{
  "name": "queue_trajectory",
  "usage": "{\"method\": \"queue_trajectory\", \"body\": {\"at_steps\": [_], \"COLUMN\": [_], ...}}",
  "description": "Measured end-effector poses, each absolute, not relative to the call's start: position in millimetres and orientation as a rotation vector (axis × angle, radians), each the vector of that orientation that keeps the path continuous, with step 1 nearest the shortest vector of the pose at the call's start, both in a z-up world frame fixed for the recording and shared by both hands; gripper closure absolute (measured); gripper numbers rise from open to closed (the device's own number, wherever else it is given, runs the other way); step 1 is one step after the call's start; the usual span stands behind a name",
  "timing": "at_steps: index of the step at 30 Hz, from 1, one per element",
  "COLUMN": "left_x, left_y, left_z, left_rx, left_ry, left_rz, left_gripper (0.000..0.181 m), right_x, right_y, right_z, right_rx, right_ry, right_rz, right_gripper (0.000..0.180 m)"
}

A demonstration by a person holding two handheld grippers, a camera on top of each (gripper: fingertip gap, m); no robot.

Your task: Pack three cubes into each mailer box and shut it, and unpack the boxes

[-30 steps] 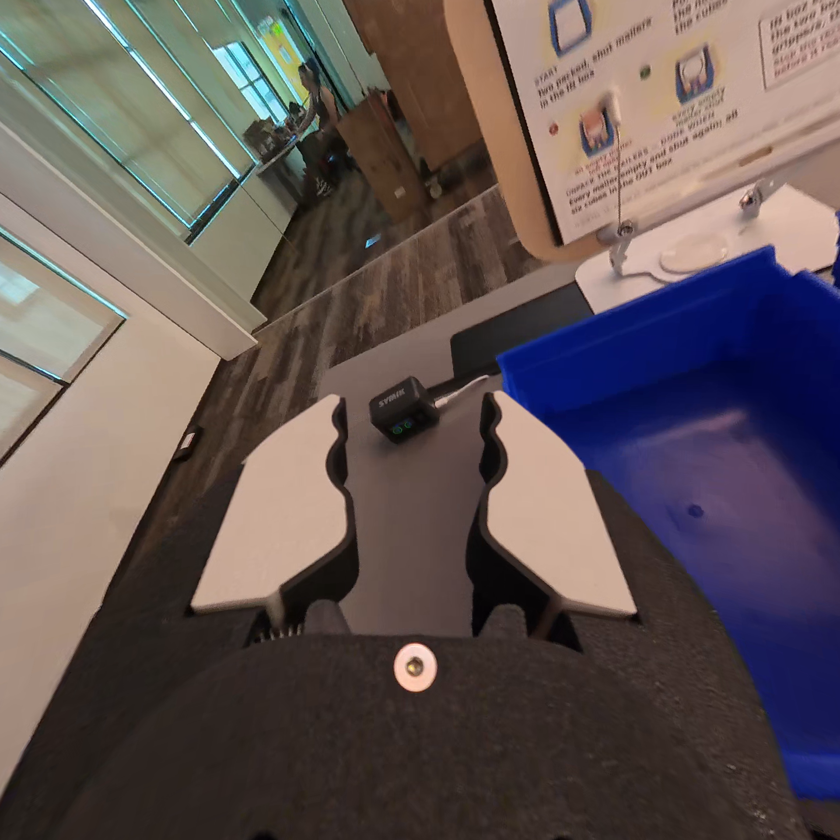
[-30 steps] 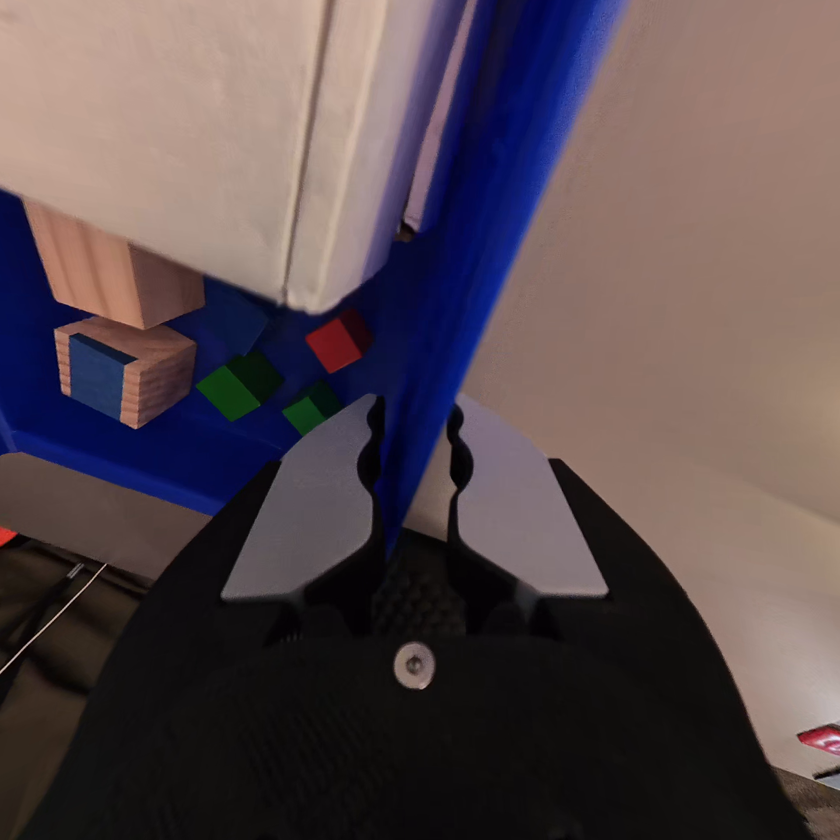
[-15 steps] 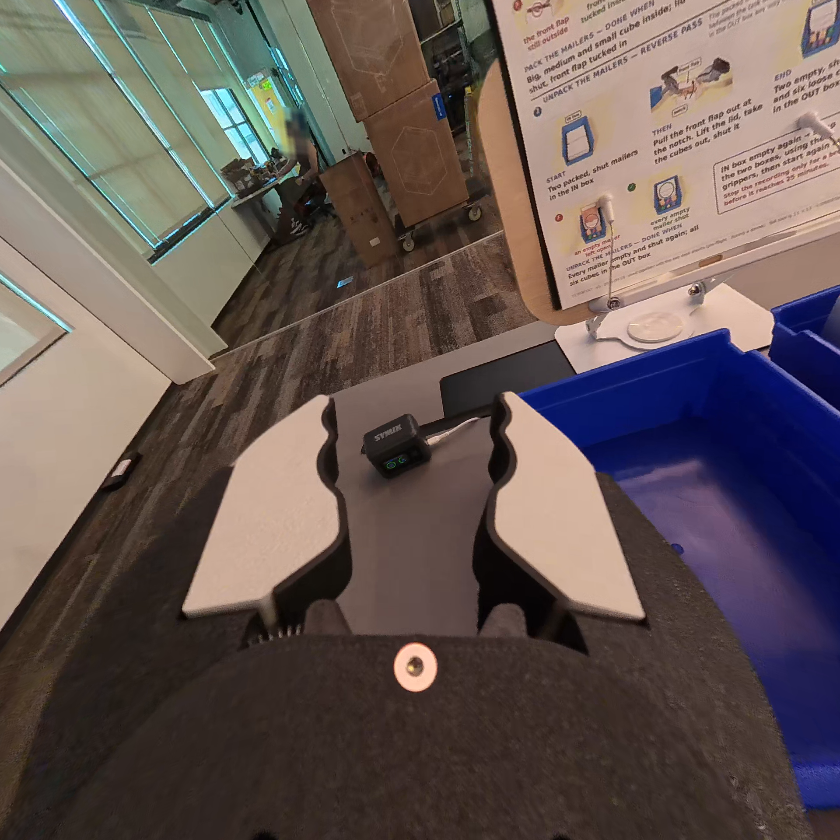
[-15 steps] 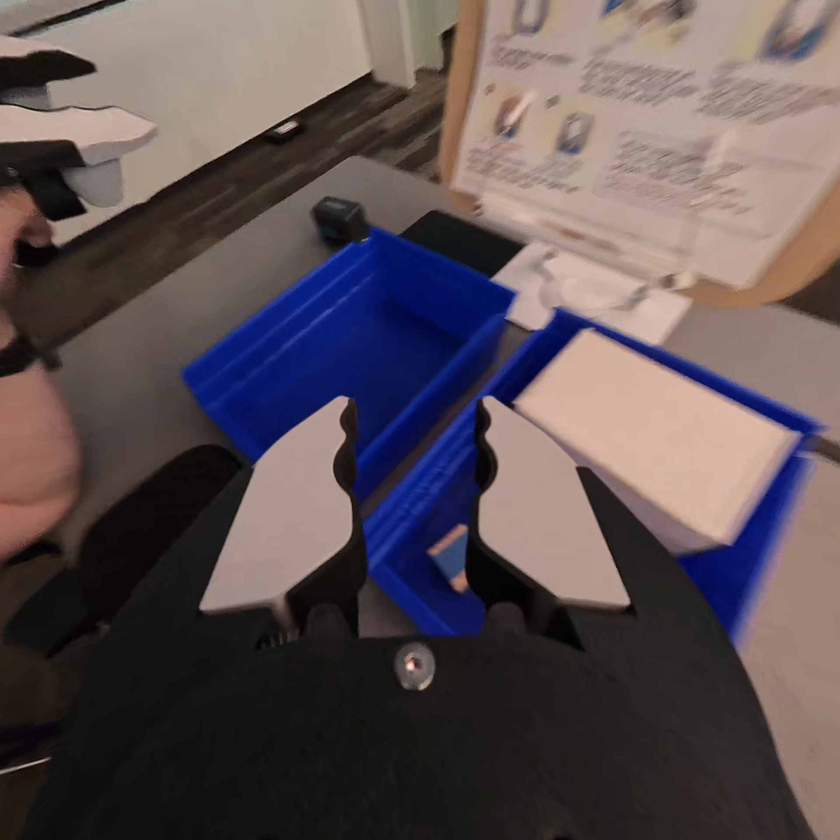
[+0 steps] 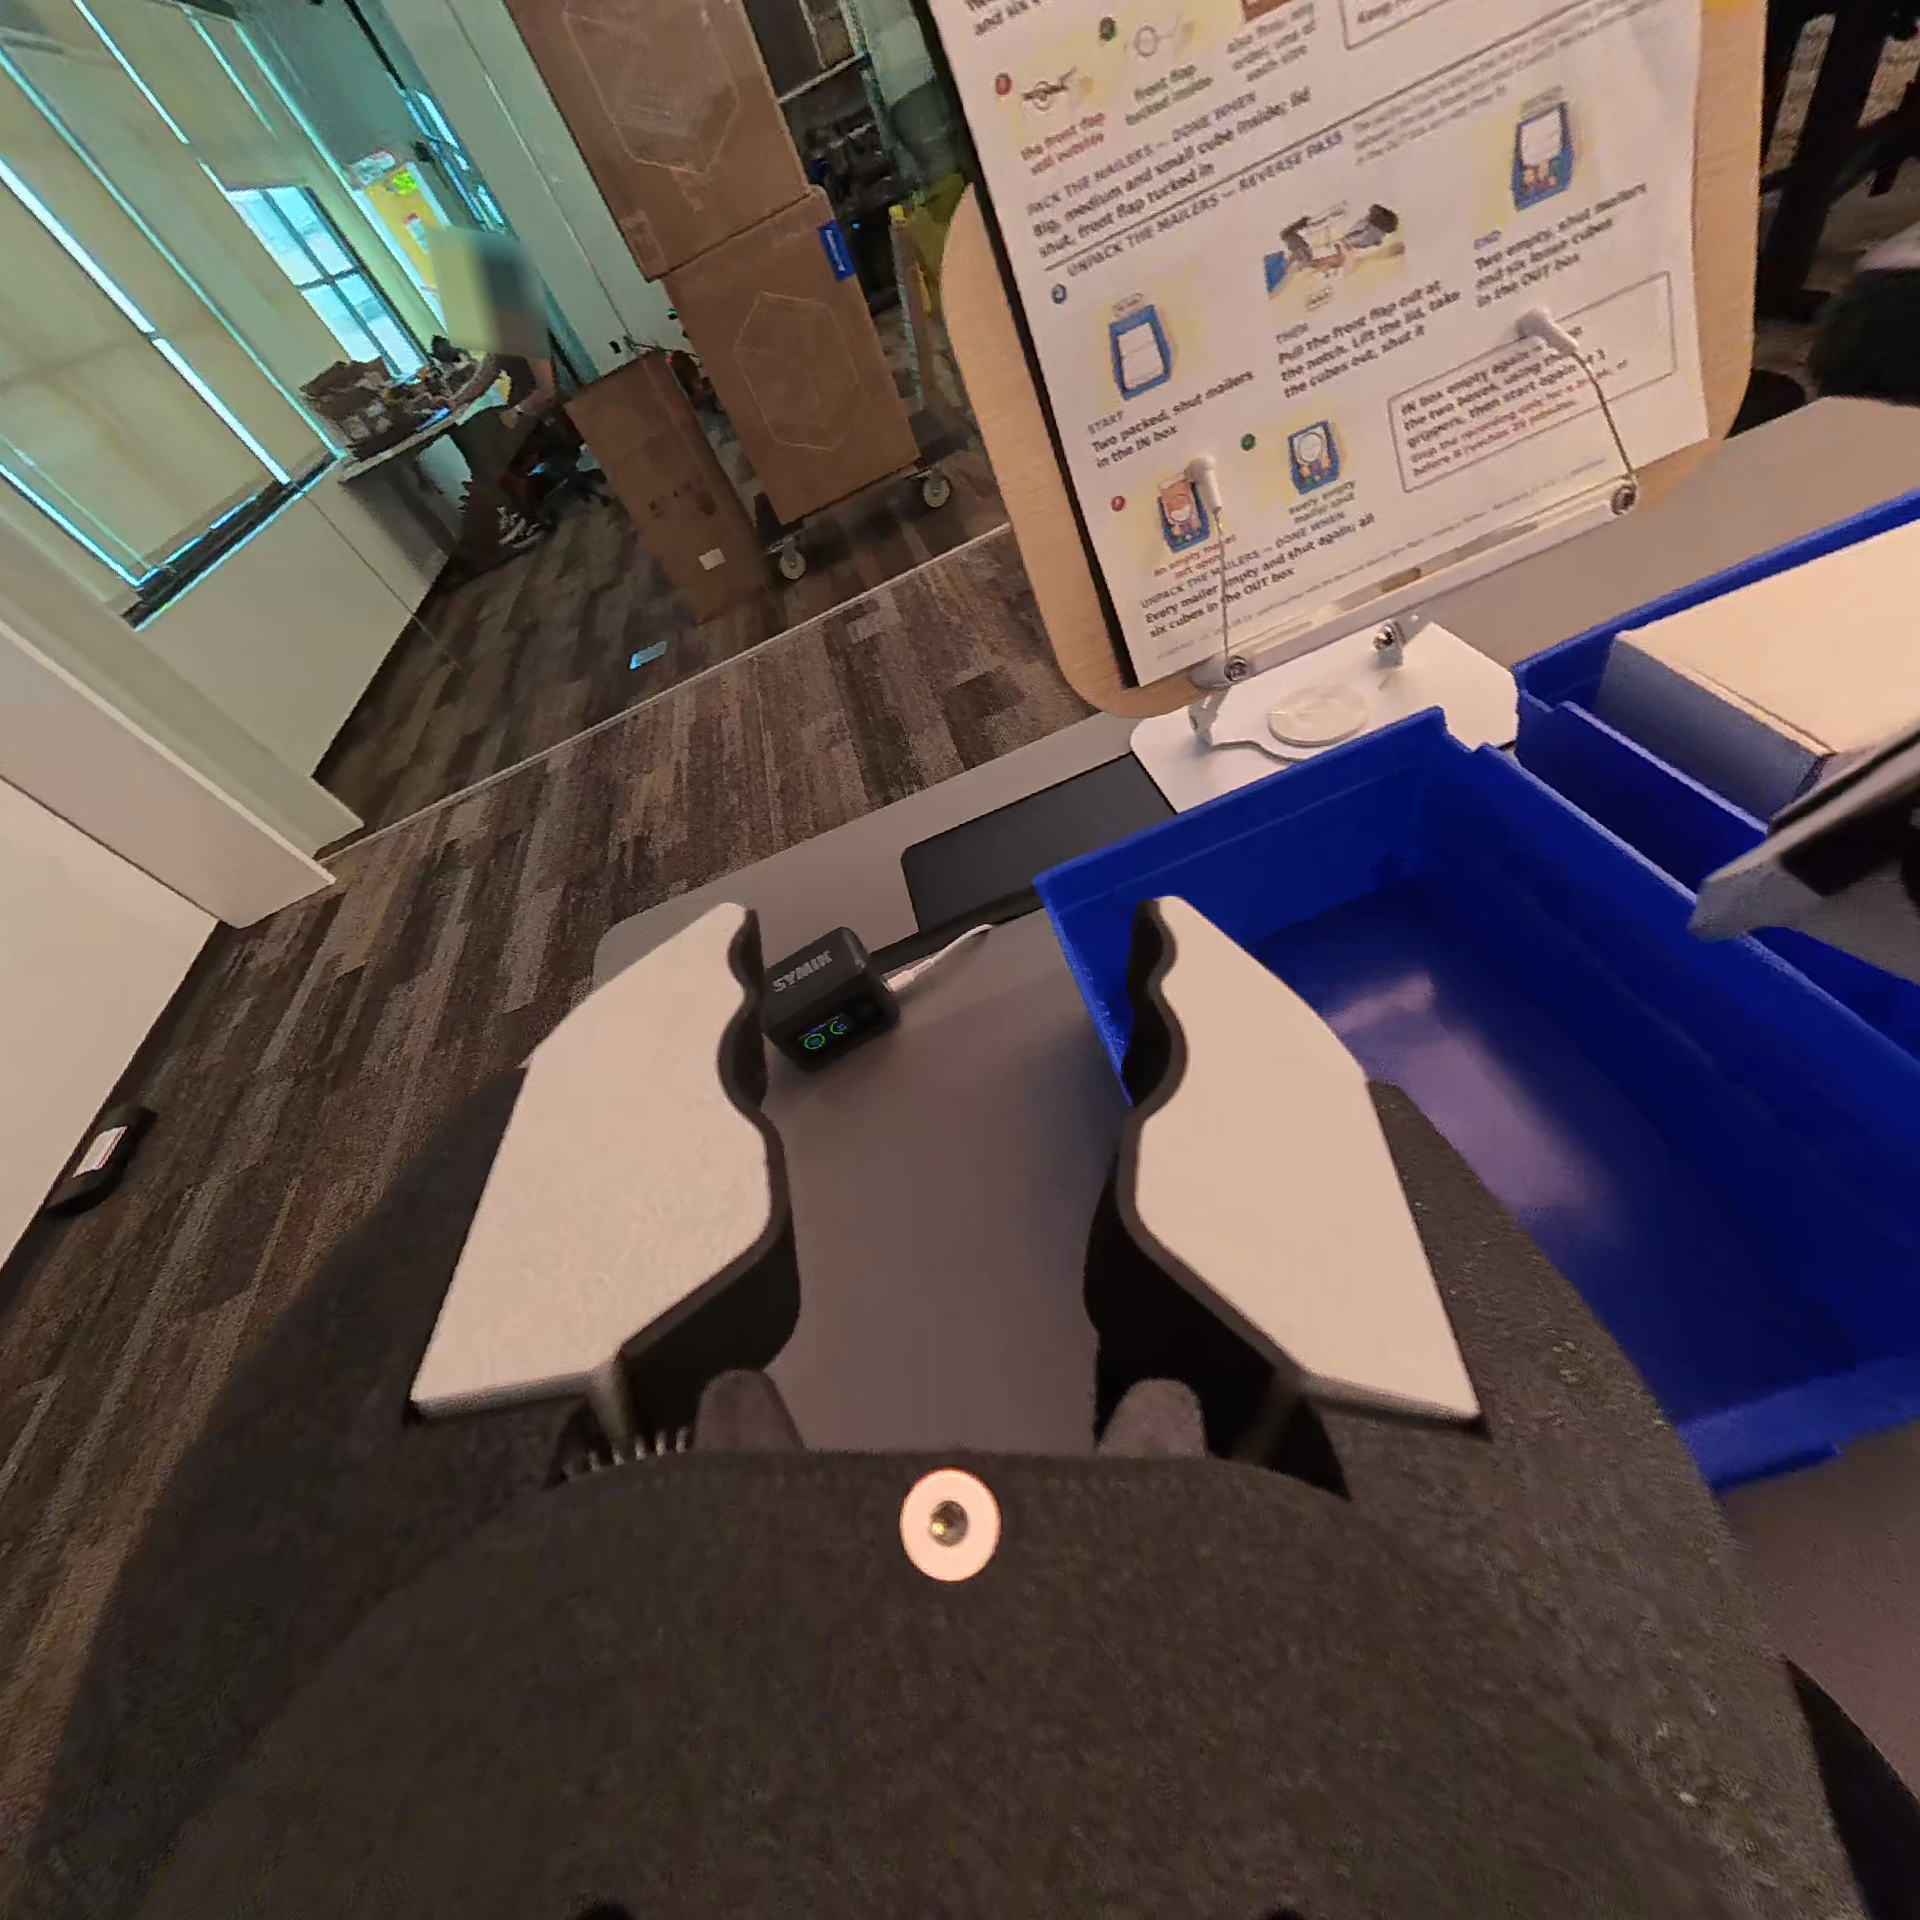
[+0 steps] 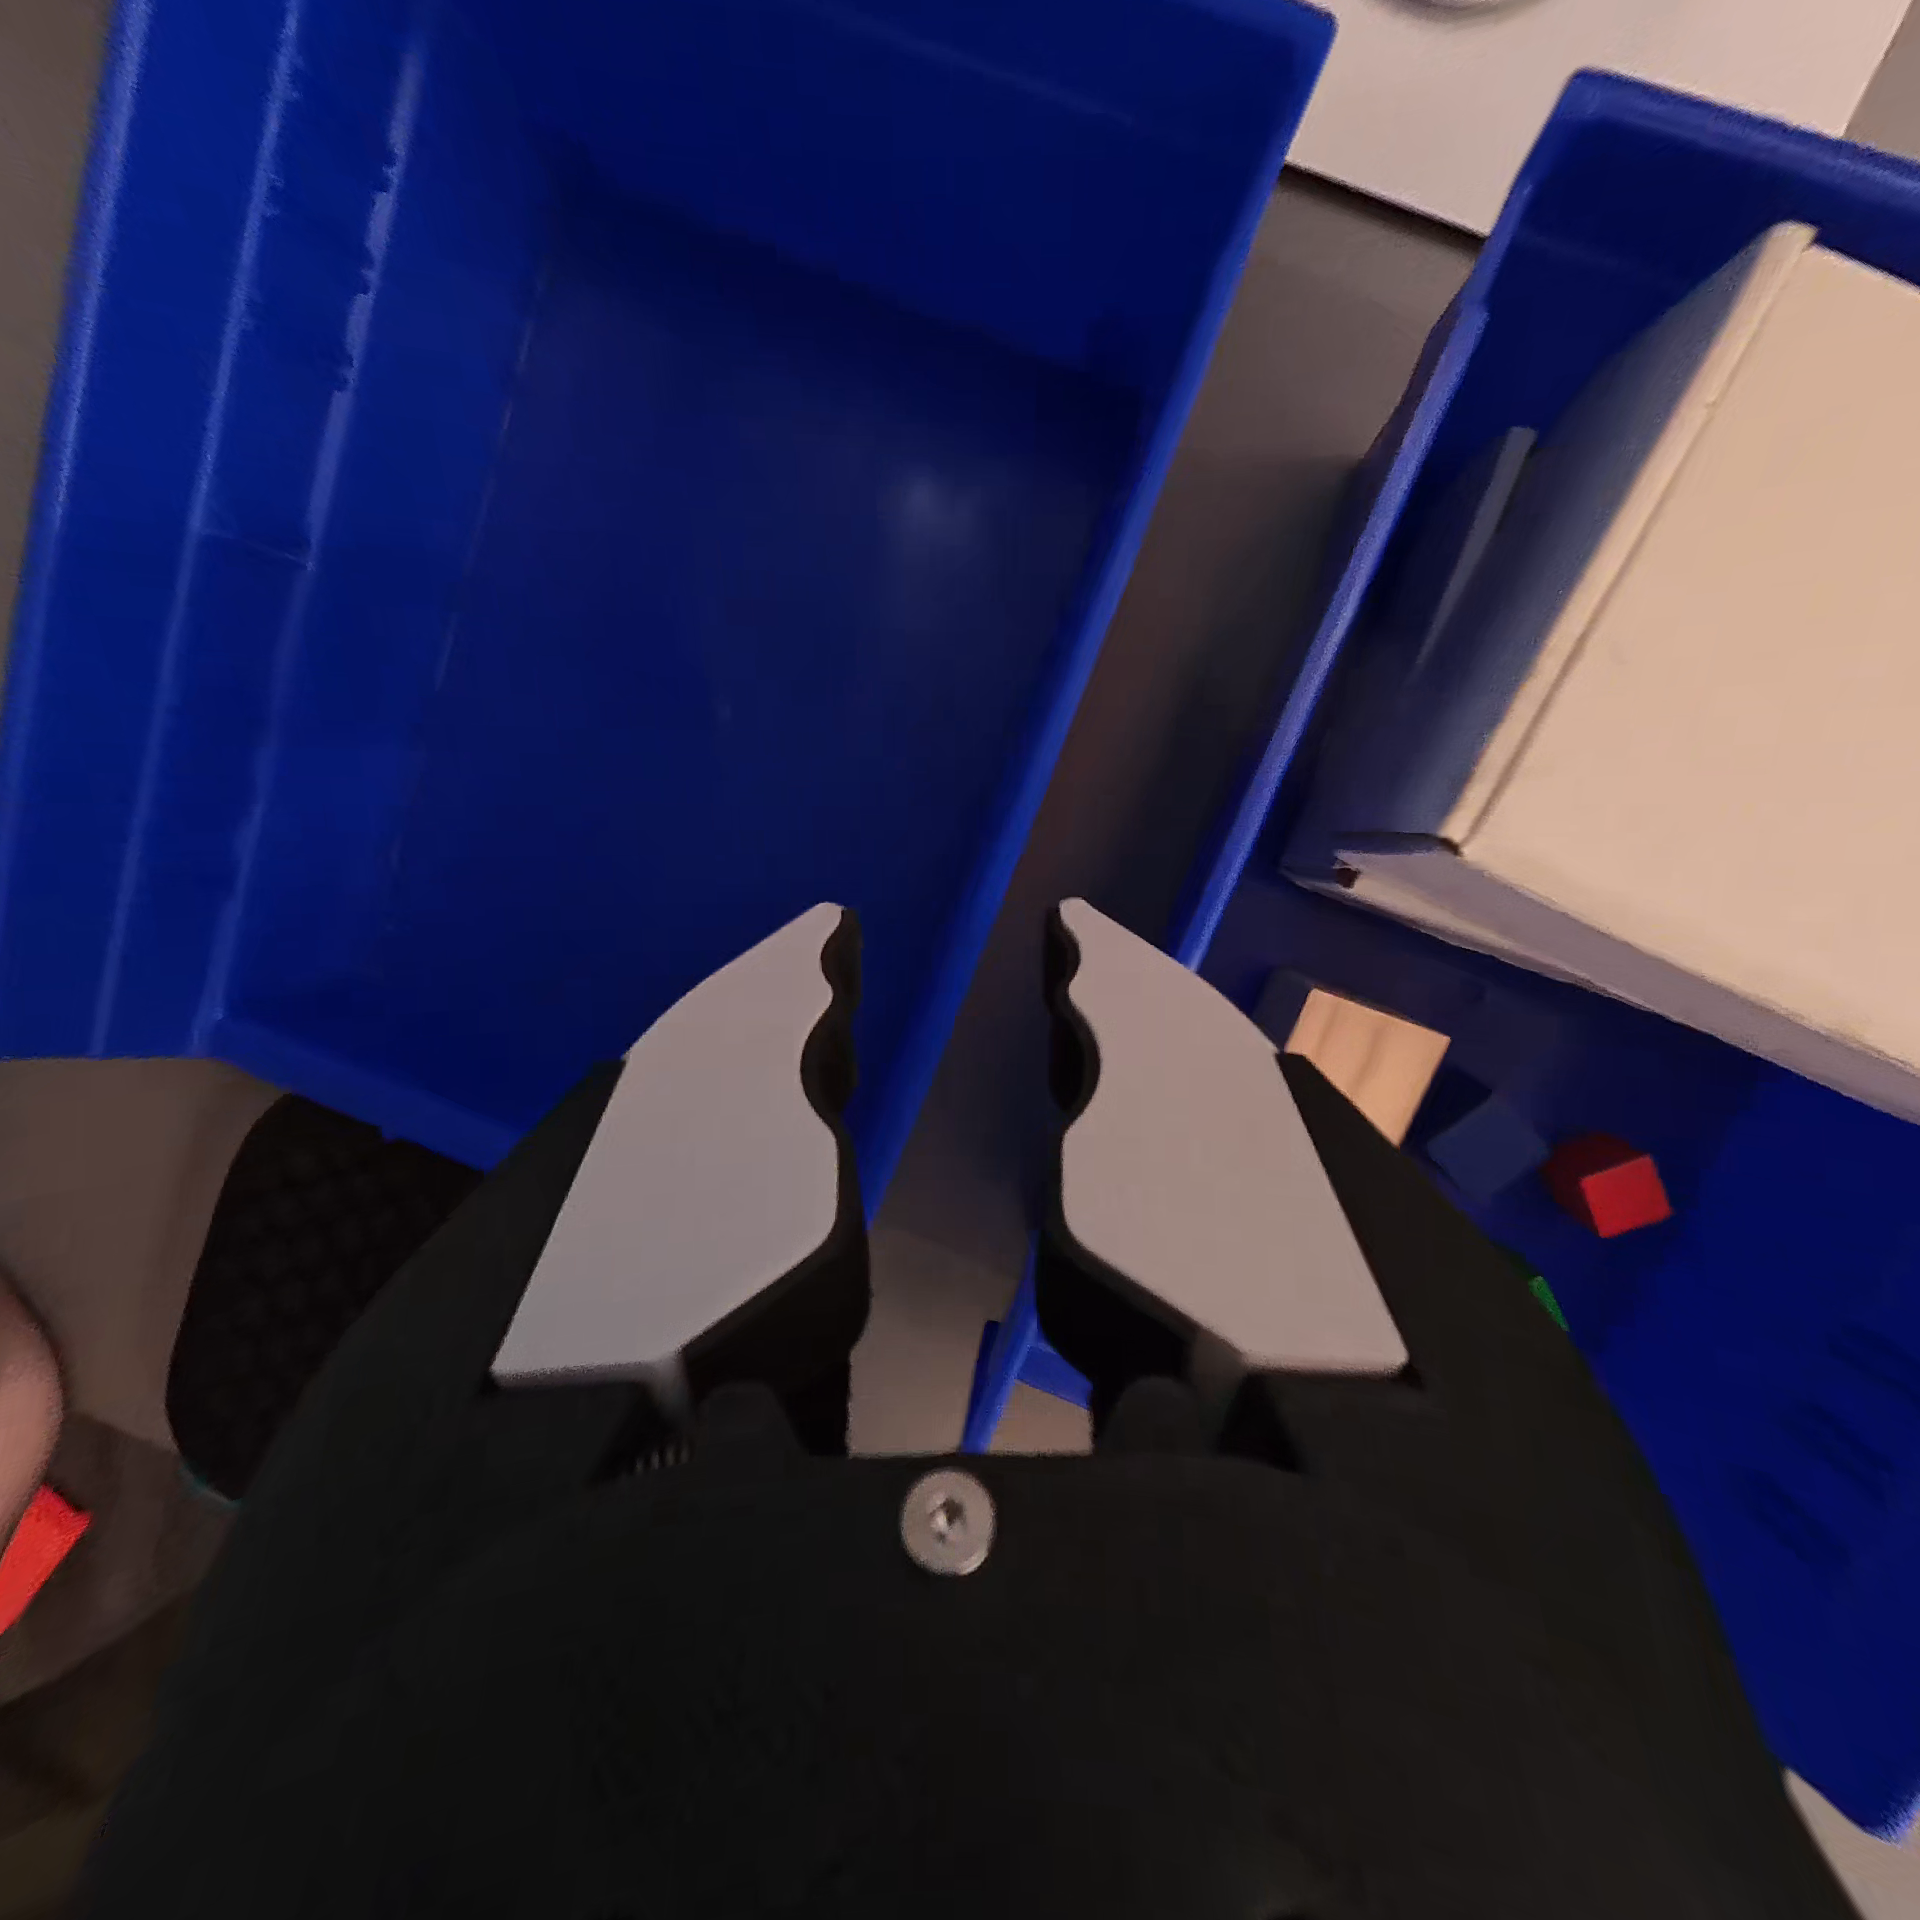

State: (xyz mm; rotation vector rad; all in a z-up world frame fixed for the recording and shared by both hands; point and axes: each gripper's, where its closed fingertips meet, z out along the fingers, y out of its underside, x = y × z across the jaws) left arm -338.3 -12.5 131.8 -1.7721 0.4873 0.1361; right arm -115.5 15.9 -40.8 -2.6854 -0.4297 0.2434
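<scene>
Right gripper (image 6: 948,1023) fingers spread, gripping nothing, straddling the wall of the empty blue bin (image 6: 623,540). Just off to the right: second blue bin (image 6: 1351,644) with the white mailer box (image 6: 1714,644) lying closed inside, plus loose cubes beside it, a wooden cube (image 6: 1361,1055) and a small red cube (image 6: 1610,1184).

Left gripper (image 5: 940,1023) fingers also wide apart and empty, over bare surface (image 5: 935,1195), small black device (image 5: 831,997) just ahead.

Probably best to swing right, square up on the mailer's long edges, and close only once centred. Might snag the bin wall otherwise.

Versus half a second ago: right gripper now tipped down and closer over the bins; left one barely shifted.
</scene>
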Motion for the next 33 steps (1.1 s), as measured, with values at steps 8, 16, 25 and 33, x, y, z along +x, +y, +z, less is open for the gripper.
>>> {"method": "queue_trajectory", "body": {"at_steps": [8,16,25,33], "left_x": [-327,-325,-318,-307], "left_y": [-15,-18,-19,-37], "left_z": [125,123,115,123], "left_rx": [-1.793,-1.799,-1.823,-1.806], "left_ry": [0.552,0.580,0.623,0.638], "left_rz": [0.131,0.116,0.131,0.081], "left_gripper": [0.114,0.116,0.117,0.116], "right_x": [-125,-151,-151,-179], "right_y": [18,34,40,51], "right_z": [-74,-91,-121,-114], "right_rx": [-2.817,-2.828,-2.981,-3.009], "right_ry": [-0.246,-0.213,-0.471,-0.482], "right_rz": [0.253,0.316,0.102,0.315], "right_gripper": [0.143,0.149,0.166,0.173]}}
